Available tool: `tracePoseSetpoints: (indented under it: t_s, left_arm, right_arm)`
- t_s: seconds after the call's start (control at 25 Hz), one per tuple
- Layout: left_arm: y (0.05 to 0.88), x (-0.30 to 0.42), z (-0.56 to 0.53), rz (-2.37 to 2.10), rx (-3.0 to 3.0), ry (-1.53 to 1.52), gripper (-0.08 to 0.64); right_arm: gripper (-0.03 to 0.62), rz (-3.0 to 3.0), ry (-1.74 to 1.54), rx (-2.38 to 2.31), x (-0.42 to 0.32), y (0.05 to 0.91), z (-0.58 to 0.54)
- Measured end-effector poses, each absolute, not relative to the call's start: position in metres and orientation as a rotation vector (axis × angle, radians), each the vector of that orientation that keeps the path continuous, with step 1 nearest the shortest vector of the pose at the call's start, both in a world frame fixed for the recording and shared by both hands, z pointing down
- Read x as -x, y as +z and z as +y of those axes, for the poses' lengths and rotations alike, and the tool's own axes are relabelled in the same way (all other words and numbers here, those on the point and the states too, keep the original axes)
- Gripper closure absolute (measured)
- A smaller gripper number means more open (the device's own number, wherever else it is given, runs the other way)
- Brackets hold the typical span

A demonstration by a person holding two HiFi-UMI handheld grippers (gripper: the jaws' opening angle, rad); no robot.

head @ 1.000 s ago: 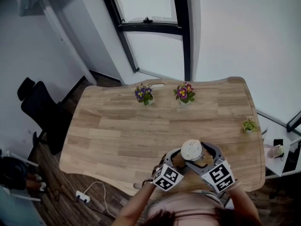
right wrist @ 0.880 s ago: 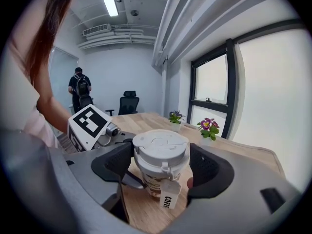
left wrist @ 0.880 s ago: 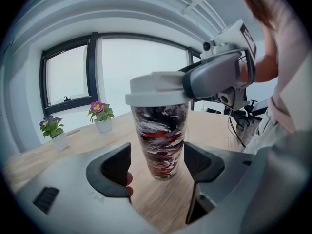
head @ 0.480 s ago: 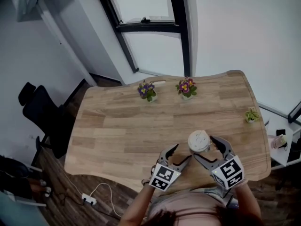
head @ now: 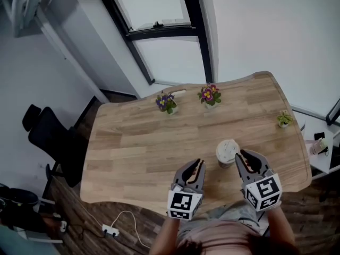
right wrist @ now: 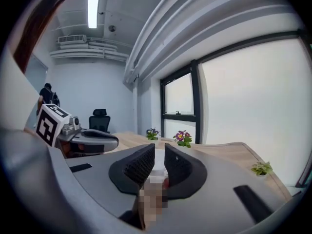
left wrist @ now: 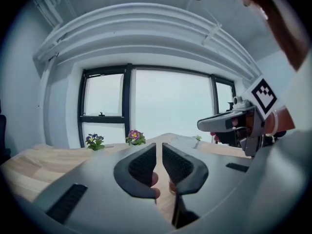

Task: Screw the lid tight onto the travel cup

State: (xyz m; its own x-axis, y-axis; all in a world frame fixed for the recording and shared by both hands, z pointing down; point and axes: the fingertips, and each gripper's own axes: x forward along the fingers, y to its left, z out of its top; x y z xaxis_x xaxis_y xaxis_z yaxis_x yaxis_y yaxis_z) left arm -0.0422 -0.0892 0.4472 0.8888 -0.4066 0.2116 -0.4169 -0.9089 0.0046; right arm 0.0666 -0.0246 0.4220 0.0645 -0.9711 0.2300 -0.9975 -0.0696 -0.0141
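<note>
Left gripper (left wrist: 159, 155): jaws have just been closing and now stand nearly together, with only a thin slit between the ribbed pads. Nothing sits in the slit; bare tabletop shows through it. It is held low over the near edge of the wooden table (head: 138, 142), pointing away from the person, well clear of the cup. Right gripper (right wrist: 160, 155): same story, jaws just closed to a narrow gap with nothing clamped. A pale shape shows beyond the gap, probably the cup's top, but the pads do not press on it. Just past the right gripper's tip and slightly to its left stands the travel cup (head: 227, 152), upright on the table, with the white lid (head: 227, 149) seated on top and looking level. Neither gripper touches cup or lid as far as the head view shows. Judgement: lid is on and both tools are off it, so the screwing looks done or near done. Whether the thread is fully tight cannot be told from here; a final check twist may be all that is left. Farther back, two small flowering pots, purple (head: 166, 103) and pink (head: 209, 95), stand near the far edge, with a small green plant (head: 284, 119) off to the right. Beyond the table is a large window (head: 159, 15).
</note>
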Motion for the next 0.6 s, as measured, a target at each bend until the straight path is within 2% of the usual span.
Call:
tracePoseSetpoints:
  t_s: [0.2,0.6]
  left_arm:
    - [0.430,0.044,-0.090,-0.747,-3.006,0.273,0.557]
    - [0.389,0.043,-0.093,-0.874,-2.951,0.179,0.558]
  right_arm:
    - [0.589,-1.982,0.253,-2.258,-0.076,0.411,-0.016]
    - [0.592,-1.994,0.195,-2.322,-0.090,0.387,-0.014]
